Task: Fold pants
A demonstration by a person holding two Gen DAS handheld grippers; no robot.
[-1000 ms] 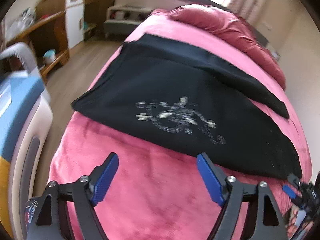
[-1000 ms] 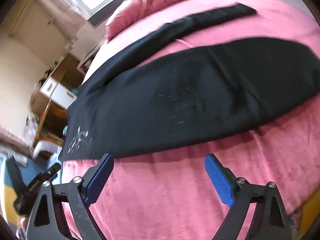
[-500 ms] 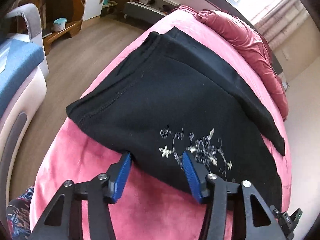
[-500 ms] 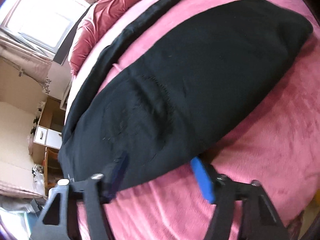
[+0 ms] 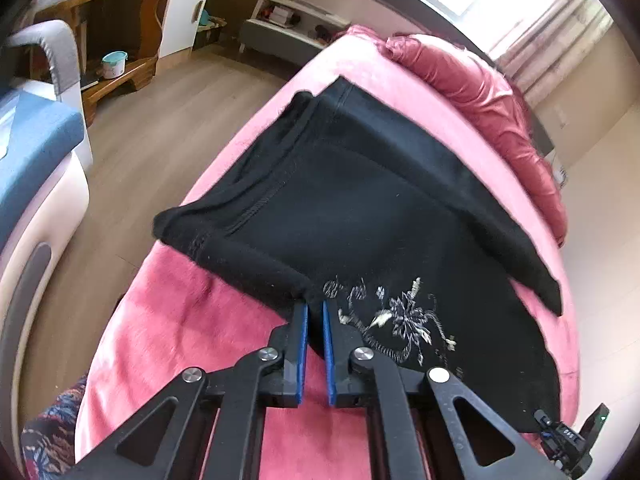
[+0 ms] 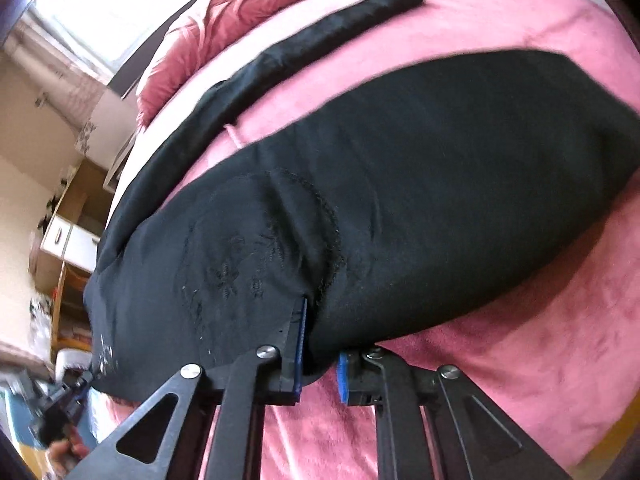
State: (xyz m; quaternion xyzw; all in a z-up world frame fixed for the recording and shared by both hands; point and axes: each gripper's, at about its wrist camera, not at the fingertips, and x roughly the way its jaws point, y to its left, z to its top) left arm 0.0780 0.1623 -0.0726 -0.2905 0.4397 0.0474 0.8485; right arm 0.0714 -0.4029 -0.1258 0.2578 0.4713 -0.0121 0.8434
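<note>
From the left wrist, black pants point(image 5: 360, 208) lie spread across a pink bed point(image 5: 192, 320), waistband toward 11 o'clock, pale floral embroidery point(image 5: 400, 316) at 4 o'clock of centre. The left tool point(image 5: 315, 308) is clenched on the pants' near hem — blue pads point(image 5: 304, 336) nearly meeting on a pinch of cloth. From the right wrist, the same pants point(image 6: 400, 200) stretch from 8 to 2 o'clock; the right tool point(image 6: 320, 332) is closing on the near edge, fabric bunched between its jaws and draped over the right one.

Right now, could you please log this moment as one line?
left gripper: shut on pants edge | right gripper: jaws closing on pants | bed: pants flat
</note>
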